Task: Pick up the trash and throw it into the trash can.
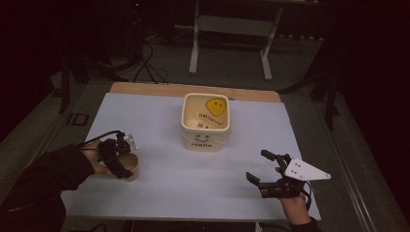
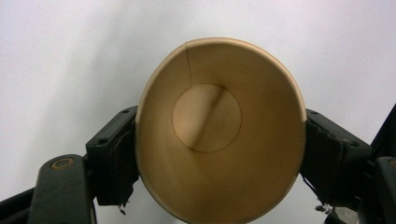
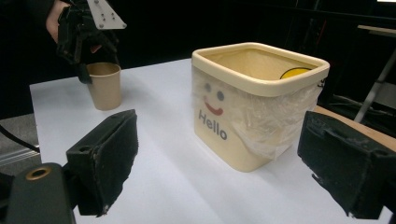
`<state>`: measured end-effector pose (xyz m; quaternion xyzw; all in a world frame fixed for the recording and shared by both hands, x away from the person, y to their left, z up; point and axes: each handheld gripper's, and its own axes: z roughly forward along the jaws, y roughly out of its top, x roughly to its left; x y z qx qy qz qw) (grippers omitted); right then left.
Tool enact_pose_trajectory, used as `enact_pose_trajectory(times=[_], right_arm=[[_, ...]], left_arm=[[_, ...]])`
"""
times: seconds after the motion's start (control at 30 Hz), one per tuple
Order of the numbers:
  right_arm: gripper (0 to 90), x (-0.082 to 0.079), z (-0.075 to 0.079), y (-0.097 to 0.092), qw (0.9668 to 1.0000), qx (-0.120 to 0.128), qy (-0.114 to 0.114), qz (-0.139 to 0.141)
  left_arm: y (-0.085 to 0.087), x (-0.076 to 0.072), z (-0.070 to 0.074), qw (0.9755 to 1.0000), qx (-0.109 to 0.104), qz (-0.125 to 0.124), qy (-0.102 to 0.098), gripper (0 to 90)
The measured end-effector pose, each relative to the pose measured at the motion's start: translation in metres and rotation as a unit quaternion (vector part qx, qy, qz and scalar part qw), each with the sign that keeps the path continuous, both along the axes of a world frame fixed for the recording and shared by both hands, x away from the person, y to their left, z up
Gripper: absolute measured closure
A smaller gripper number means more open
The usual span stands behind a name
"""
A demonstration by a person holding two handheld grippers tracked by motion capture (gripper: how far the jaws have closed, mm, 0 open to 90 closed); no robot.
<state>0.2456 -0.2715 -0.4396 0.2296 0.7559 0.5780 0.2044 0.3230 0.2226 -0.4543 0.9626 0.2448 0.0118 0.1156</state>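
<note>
Both left gripper (image 2: 219, 154) jaws squeeze cup (image 2: 219, 130).

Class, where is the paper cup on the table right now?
In the high view the paper cup stands upright near the table's front-left corner, between the left gripper's jaws, left of the cream bin.

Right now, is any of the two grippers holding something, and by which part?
The left gripper holds the empty brown paper cup, its pads pressing on opposite sides of the wall near the rim. The right gripper is open and holds nothing.
</note>
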Motion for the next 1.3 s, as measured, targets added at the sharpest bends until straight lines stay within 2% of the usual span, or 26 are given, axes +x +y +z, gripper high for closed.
enact_pose_trajectory(times=[0.63, 0.77, 0.9, 1.07, 1.3], right_arm=[[12.1, 0.001, -0.002, -0.001, 1.0, 0.004, 0.006, 0.0], [12.1, 0.002, -0.002, -0.001, 0.9999, 0.004, 0.009, -0.001], [12.1, 0.002, -0.002, -0.002, 0.9999, 0.005, 0.009, -0.003], [12.1, 0.002, -0.002, -0.002, 0.9999, 0.004, 0.009, -0.003], [12.1, 0.001, -0.002, -0.002, 0.9999, 0.005, 0.008, -0.003]], left_arm=[[0.002, 0.008, 0.026, 0.9994, -0.032, -0.011, 0.002, 28.8], [-0.001, 0.009, 0.037, 0.9987, -0.041, -0.026, -0.013, 28.9], [-0.006, 0.013, 0.048, 0.9981, -0.049, -0.034, -0.015, 29.0], [-0.011, 0.017, 0.06, 0.9976, -0.048, -0.043, -0.024, 29.1], [-0.015, 0.021, 0.07, 0.9969, -0.055, -0.05, -0.026, 30.5]])
